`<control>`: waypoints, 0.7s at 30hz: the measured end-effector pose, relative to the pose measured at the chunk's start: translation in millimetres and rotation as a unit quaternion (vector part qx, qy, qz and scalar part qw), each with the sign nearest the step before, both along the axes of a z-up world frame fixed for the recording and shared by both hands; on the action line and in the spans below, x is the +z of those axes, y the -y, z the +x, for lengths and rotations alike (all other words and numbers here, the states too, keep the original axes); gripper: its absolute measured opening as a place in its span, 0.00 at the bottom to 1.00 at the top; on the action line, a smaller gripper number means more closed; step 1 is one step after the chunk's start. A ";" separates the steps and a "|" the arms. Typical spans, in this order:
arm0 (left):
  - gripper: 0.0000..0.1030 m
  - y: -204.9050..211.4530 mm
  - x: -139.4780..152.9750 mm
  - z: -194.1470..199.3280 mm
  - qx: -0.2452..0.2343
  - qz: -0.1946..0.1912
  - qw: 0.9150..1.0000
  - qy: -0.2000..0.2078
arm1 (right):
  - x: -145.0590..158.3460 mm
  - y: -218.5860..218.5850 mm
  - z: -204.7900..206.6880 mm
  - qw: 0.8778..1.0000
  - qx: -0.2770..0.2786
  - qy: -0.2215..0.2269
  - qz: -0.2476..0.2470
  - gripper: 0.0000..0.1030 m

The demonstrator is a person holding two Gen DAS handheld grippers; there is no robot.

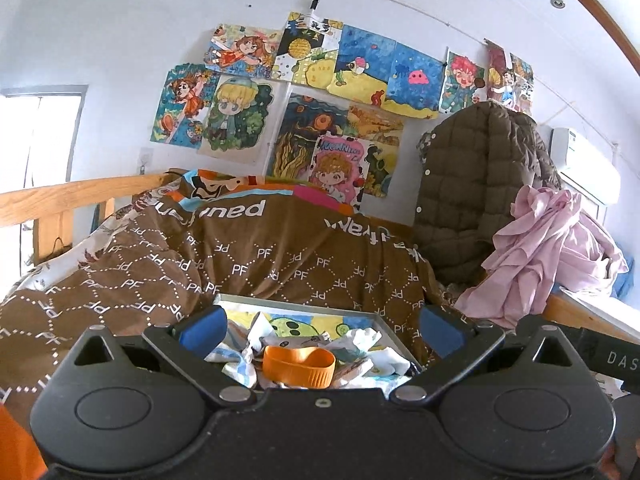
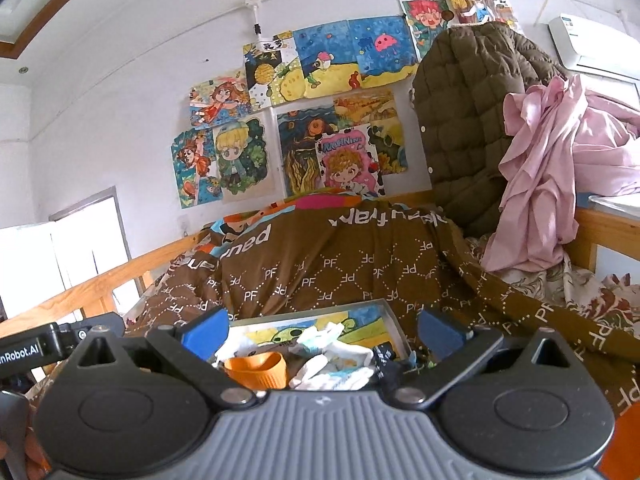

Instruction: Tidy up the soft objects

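Two open tongs (image 1: 320,326) (image 2: 322,326) above one tray (image 1: 298,304), one orange cup (image 1: 299,366).

Both views are taken from low over the bed, looking forward and slightly upward along the gripper fingers toward the wall of drawings (image 1: 304,104) (image 2: 296,120). In the left wrist view the brown quilt (image 1: 248,264) is seen centred. The right wrist view is set further right, with the quilt (image 2: 320,268) nearer its left. The shallow tray (image 1: 300,305) (image 2: 390,312) directly ahead, the quilted coat (image 1: 472,184) (image 2: 468,120) and the pink cloth (image 1: 548,248) (image 2: 548,168) are shared by both.
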State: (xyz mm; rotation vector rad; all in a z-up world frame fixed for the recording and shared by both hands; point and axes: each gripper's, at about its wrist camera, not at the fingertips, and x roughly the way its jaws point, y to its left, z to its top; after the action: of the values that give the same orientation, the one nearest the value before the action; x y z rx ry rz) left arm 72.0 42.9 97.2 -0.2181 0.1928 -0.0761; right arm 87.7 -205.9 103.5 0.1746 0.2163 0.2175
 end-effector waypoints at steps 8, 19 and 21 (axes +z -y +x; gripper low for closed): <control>0.99 -6.2 -10.6 -22.7 0.007 0.001 1.000 0.001 | -7.7 -5.8 -20.8 1.000 0.013 0.007 -0.003 1.00; 0.99 -14.8 -25.5 -43.5 0.017 -0.010 1.000 -0.009 | -18.3 -10.4 -44.2 1.000 0.015 0.001 -0.011 1.00; 0.99 -14.9 -27.4 -48.6 0.018 -0.008 1.000 -0.009 | -19.9 -12.0 -48.7 1.000 0.014 0.000 -0.014 1.00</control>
State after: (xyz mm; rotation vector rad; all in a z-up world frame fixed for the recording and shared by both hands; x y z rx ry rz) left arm 23.4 57.8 69.9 -0.2384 0.2063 -0.0408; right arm 39.0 -193.9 83.6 0.1439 0.2217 0.2430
